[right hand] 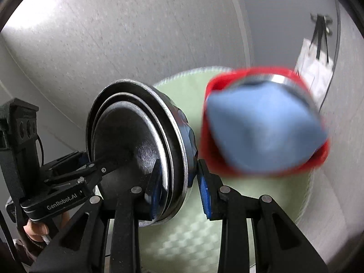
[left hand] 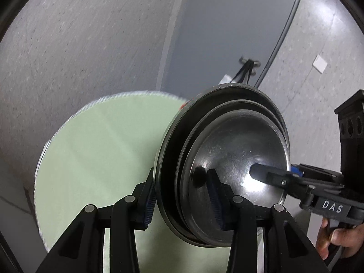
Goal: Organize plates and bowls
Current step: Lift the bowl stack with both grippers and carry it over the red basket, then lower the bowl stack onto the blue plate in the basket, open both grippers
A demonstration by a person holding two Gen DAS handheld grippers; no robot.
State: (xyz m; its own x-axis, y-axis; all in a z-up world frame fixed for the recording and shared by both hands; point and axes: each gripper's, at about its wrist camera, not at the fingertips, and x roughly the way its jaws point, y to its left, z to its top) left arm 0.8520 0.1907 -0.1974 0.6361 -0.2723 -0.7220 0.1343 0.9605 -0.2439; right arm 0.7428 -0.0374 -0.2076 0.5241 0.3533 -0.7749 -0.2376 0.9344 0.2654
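A nested stack of dark metal bowls (left hand: pixel 227 159) is held on edge above a pale green round mat (left hand: pixel 95 159). My left gripper (left hand: pixel 182 200) grips the stack's rim at one side, one finger inside, one outside. My right gripper (right hand: pixel 177 193) grips the rim of the same stack (right hand: pixel 136 150) at the opposite side; it also shows in the left wrist view (left hand: pixel 268 175). In the right wrist view a blurred red bowl (right hand: pixel 318 159) with a blue one (right hand: pixel 261 132) nested in it lies tilted beyond the stack, over the green mat (right hand: pixel 193 238).
A grey speckled tabletop (left hand: pixel 79 45) surrounds the mat. Beyond its edge lie a blue-grey floor (left hand: pixel 216 34), a black cable (left hand: pixel 286 27) and a tripod-like stand (left hand: pixel 248 66). A white bag (right hand: pixel 314 68) stands at the far right.
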